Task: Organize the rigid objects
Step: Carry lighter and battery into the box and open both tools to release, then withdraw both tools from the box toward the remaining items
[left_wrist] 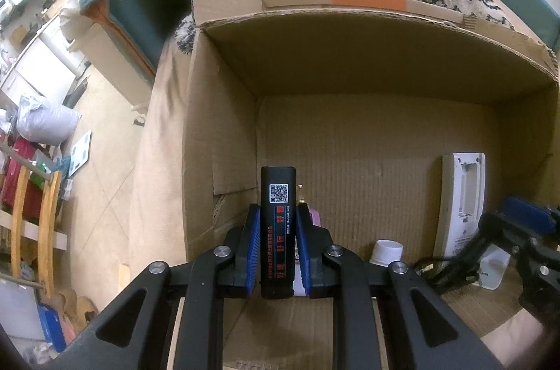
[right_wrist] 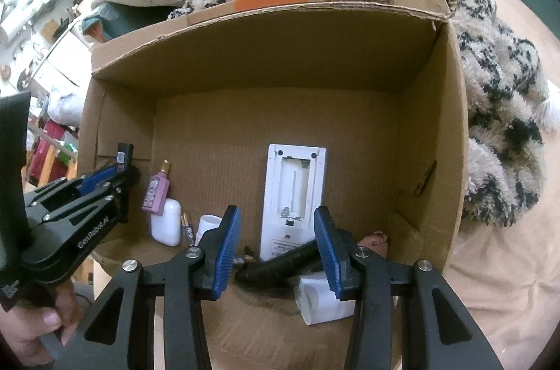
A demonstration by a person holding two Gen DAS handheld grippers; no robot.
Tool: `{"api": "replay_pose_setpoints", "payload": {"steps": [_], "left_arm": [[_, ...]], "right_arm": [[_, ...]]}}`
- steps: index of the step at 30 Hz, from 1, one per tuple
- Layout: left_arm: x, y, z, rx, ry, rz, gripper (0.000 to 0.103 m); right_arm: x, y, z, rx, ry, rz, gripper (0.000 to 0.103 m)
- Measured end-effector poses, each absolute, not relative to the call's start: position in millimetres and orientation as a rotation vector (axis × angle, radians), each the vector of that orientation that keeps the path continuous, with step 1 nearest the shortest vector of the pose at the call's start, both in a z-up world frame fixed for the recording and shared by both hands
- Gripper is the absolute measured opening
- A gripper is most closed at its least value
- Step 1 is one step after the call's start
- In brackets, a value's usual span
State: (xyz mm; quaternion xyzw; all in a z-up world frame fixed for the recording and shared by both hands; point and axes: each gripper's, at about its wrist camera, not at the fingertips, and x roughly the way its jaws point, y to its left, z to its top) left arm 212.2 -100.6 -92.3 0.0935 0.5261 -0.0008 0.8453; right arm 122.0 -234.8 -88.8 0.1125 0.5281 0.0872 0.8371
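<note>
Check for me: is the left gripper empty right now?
No, the left gripper is clamped on a black stick-shaped device with a QR label.

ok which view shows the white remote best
The right wrist view: the white remote lies back-up on the box floor, its open battery bay in full sight. The left wrist view shows it at the right edge, foreshortened and partly hidden.

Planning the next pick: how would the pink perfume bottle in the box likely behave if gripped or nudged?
The pink bottle looks rigid, so it should not flex. Its smooth sides may slip between pads. It seems to lean on the white case, so a nudge could slide or tip it.
</note>
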Motion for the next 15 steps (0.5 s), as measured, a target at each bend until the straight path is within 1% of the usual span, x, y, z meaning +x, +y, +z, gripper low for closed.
{"api": "replay_pose_setpoints", "payload": {"steps": [1,2,4,5,7,8,9,10,12,15], "left_arm": [[212,-101,-92,0.197,1.112,-0.002,0.018],[212,-101,-93,0.197,1.113,-0.002,0.018],[212,-101,-93,0.197,1.117,-0.006,0.018],[212,-101,-93,0.196,1.120,-0.008,0.018],[212,-102,-94,0.198,1.130,-0.019,0.021],[212,-104,-95,0.201,1.134,-0.027,0.026],[211,-105,-95,0.204,1.138,-0.036,0.036],[211,-106,-94,0.209,1.140,-0.046,0.044],[209,-107,-88,0.187,1.125,-0.071,0.057],[205,-110,-81,0.187,1.094,-0.073,0.062]], "right_arm": [[122,-235,-88,0.254,1.113,0.198,0.057],[122,-235,-87,0.266,1.107,0.210,0.060],[122,-231,-84,0.271,1.095,0.231,0.073],[122,-229,-82,0.267,1.087,0.241,0.076],[120,-223,-77,0.255,1.058,0.261,0.090],[119,-221,-74,0.250,1.043,0.273,0.094],[118,-218,-71,0.243,1.028,0.282,0.101],[117,-217,-68,0.234,1.016,0.283,0.103],[115,-215,-62,0.230,0.987,0.296,0.103],[116,-219,-58,0.252,0.973,0.292,0.103]]}}
